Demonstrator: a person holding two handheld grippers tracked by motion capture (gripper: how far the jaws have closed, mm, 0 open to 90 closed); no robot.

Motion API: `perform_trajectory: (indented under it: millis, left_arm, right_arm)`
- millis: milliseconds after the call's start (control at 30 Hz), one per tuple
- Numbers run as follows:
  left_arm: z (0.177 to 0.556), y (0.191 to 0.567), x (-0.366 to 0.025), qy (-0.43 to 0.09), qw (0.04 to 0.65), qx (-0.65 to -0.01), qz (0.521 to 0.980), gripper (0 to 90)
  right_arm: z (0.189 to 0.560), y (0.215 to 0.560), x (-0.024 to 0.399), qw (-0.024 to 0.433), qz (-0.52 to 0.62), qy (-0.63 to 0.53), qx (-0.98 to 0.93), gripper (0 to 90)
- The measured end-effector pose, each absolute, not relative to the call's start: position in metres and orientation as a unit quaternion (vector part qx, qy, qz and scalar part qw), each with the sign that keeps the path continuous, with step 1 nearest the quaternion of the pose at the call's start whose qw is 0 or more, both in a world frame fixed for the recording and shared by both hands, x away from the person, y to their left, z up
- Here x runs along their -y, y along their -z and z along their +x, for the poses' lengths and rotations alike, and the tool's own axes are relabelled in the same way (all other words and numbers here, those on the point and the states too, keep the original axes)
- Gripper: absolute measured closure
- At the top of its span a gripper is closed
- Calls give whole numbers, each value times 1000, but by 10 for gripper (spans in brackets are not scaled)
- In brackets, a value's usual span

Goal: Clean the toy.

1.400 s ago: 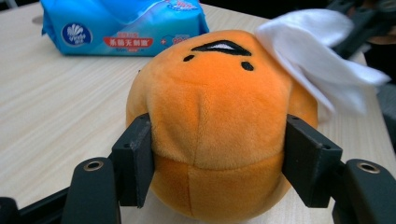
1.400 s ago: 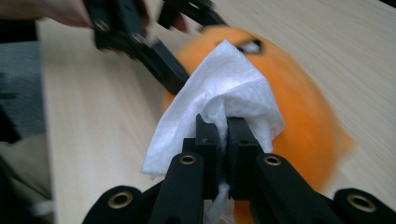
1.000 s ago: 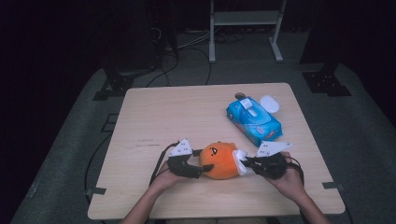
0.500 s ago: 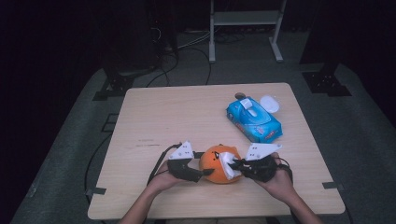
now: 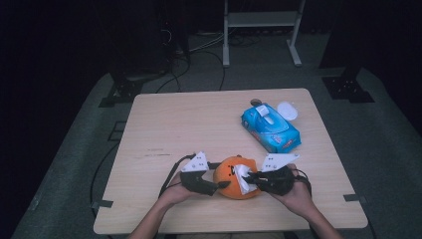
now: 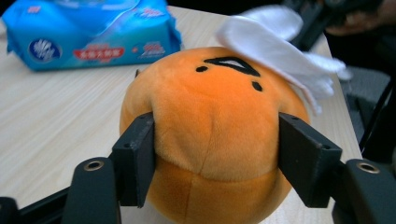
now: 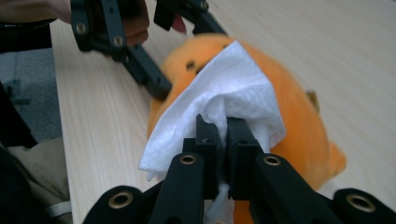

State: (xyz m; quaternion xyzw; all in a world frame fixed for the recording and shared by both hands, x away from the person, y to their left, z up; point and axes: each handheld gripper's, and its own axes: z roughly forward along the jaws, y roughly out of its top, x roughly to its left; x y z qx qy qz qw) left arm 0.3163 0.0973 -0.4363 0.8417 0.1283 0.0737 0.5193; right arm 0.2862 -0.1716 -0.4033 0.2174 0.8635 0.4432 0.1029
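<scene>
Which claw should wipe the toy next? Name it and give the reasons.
The right claw, probably. It is shut on the tissue, which already lies against the orange toy. The left claw is clamped on the toy's sides, steadying it on the table.

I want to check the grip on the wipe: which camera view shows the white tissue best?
The right gripper view: the white tissue is close up, pinched between the right gripper jaws against the orange plush toy. The left gripper view shows it draped over the toy's top; the high view shows a small white patch.
</scene>
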Motion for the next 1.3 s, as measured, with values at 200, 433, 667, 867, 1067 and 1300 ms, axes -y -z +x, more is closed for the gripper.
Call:
perform_trajectory:
  millis: [200, 433, 667, 867, 1067, 1300]
  left_arm:
    - [314, 436, -95, -76, 517, -123, 843, 295]
    - [319, 442, -93, -57, 518, -162, 838, 217]
    - [301, 432, -81, -106, 506, -89, 852, 315]
    - [302, 432, -81, -103, 504, -93, 853, 284]
    - [309, 437, -79, -66, 515, -156, 840, 149]
    - [298, 432, -73, -102, 505, -109, 850, 298]
  right_arm:
    - [296, 400, 184, 126, 242, -439, -856, 846]
    - [298, 409, 190, 115, 254, -429, -859, 847]
    - [278, 393, 161, 96, 200, -468, -855, 848]
    - [287, 390, 176, 135, 225, -453, -852, 847]
    - [296, 406, 187, 110, 252, -442, -854, 847]
    - [280, 395, 168, 111, 210, -460, -856, 848]
